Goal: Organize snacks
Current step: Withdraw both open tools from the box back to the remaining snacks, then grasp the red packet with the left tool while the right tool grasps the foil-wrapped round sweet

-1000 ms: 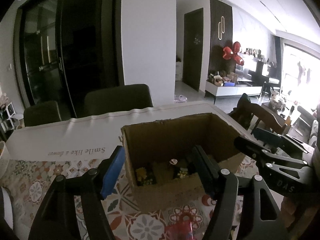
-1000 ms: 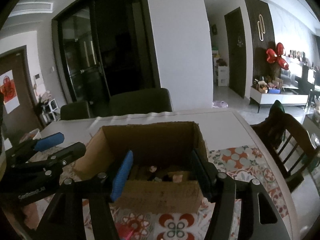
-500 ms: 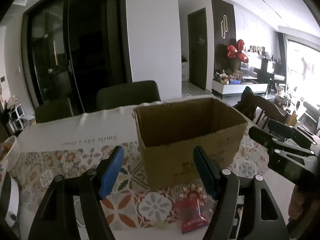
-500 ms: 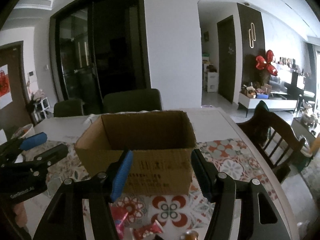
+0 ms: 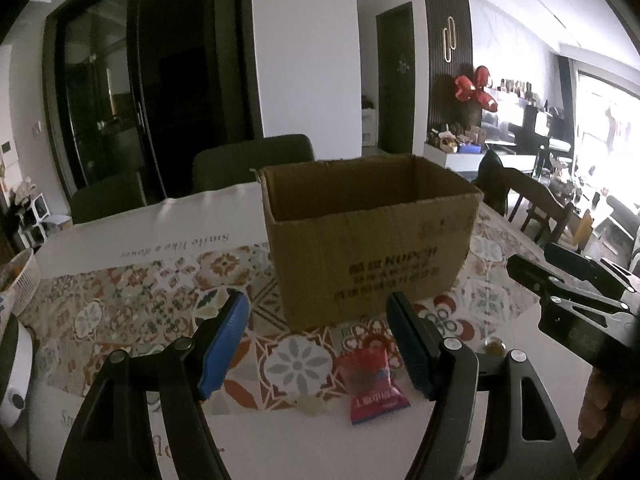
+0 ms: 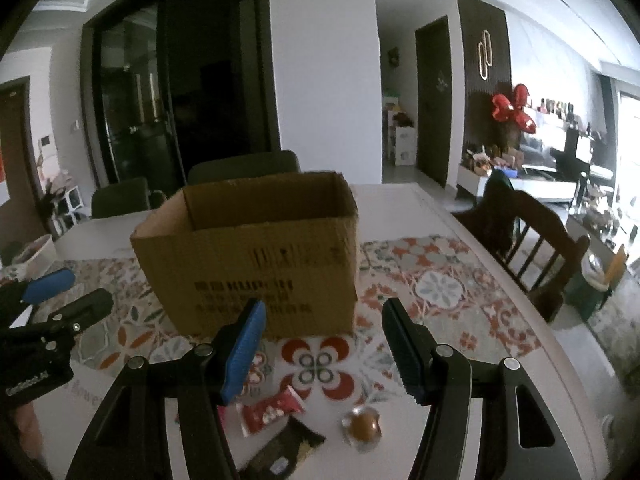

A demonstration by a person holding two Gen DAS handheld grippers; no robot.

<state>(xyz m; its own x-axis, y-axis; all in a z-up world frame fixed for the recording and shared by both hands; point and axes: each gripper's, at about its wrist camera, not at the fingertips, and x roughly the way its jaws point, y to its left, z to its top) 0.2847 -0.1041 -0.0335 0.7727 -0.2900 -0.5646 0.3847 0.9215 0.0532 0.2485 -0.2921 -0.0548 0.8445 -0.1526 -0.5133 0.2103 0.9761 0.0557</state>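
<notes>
An open brown cardboard box point(image 5: 372, 240) point(image 6: 256, 256) stands on the patterned tablecloth. In front of it lie loose snacks: a red and blue packet point(image 5: 374, 384), a small pale candy point(image 5: 310, 404), a red wrapped candy point(image 6: 272, 406), a dark packet point(image 6: 288, 448) and a round brown sweet in clear wrap point(image 6: 362, 426). My left gripper point(image 5: 318, 340) is open and empty, low over the table before the box. My right gripper point(image 6: 322, 344) is open and empty too, above the red candy and the round sweet.
A white basket point(image 5: 20, 276) sits at the table's left edge. Dark chairs point(image 5: 252, 160) stand behind the table and a wooden chair point(image 6: 528, 236) at its right side. The table's right edge point(image 6: 520, 300) curves near the right gripper.
Both grippers have pulled back from above the box and dropped lower. The box's inside is no longer visible, and the loose snacks in front of it have come into view.
</notes>
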